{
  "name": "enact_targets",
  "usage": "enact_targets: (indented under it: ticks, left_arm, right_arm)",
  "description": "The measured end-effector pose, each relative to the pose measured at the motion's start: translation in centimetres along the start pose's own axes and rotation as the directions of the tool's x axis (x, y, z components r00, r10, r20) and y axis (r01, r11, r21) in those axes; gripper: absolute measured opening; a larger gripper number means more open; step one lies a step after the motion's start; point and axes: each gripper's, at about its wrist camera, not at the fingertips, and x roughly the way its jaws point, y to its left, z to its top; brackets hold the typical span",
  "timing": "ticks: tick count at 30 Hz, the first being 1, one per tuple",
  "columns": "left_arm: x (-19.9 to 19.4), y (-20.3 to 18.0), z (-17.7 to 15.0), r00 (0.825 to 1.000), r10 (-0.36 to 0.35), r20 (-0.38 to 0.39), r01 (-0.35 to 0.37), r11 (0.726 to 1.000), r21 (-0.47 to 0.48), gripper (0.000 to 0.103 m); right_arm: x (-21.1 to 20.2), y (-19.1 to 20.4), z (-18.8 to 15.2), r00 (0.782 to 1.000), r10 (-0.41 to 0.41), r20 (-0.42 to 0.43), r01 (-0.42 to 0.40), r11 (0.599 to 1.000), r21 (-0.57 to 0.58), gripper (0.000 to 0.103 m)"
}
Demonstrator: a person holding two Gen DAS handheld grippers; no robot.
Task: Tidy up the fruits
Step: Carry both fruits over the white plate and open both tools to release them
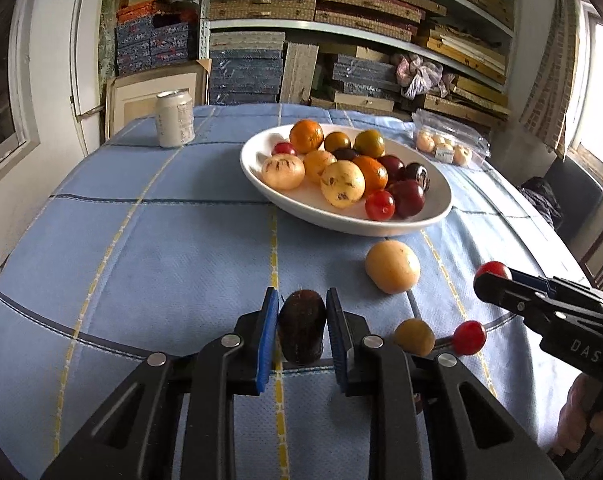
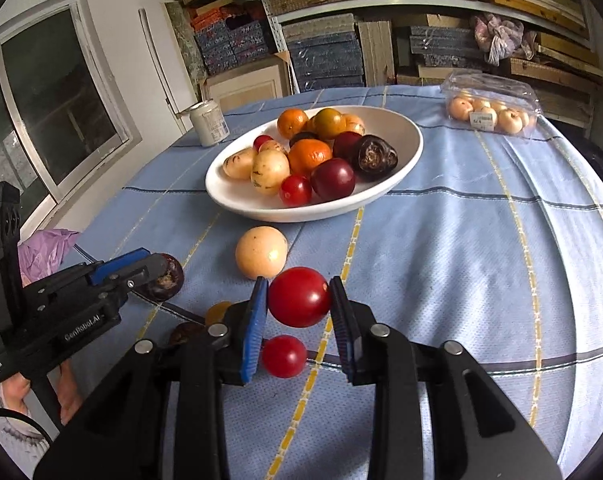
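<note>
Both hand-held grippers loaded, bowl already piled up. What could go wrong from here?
1. The white bowl is heaped; dropping the dark fruit from the left hand-held gripper or the red tomato from the right hand-held gripper may knock fruit over the rim.
2. Both are round and pinched only at the sides, so they could slip out in transit.
3. The peach-coloured fruit lies loose before the bowl; a low pass could send it rolling.
</note>
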Motion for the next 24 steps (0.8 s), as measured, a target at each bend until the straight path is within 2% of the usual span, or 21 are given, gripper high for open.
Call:
enact_targets:
  ticks: [5, 9, 13, 18, 24]
  left_arm:
    - [0.4, -0.2, -0.2, 1.0, -0.003, -0.031, 0.003, 1.0, 0.012, 0.025]
    - [0.2, -0.7, -0.8, 0.999, 0.026, -0.027, -0.025, 0.998, 0.051, 0.026]
    - [1.8, -0.6, -1.2, 0.994, 0.039, -0.098, -0.033, 0.998, 0.056, 0.026]
    - [1.6, 0.0, -1.1, 0.996, 0.019, -0.092, -0.017, 1.0, 0.02, 0.025]
    - [0.0, -0.2, 0.2, 1.0, 0.002, -0.025, -0.002, 1.0, 0.001, 0.025]
  right_arm:
    - [0.0, 0.1, -0.2, 1.0, -0.004, -0.011, 0.004, 1.0, -0.003, 0.031]
    - [0.2, 0.2, -0.3, 1.0, -0.001, -0.017, 0.001, 1.0, -0.006, 0.031]
    - [0.0, 0.0, -0.2, 1.0, 0.003, -0.013, -0.003, 1.0, 0.0, 0.031]
    - [-0.1, 0.0, -0.2, 1.0, 0.004, -0.009, -0.004, 1.0, 0.001, 0.031]
    - [-0.5, -0.2, -0.1, 1.0, 0.004, 0.006, -0.004, 1.0, 0.013, 0.031]
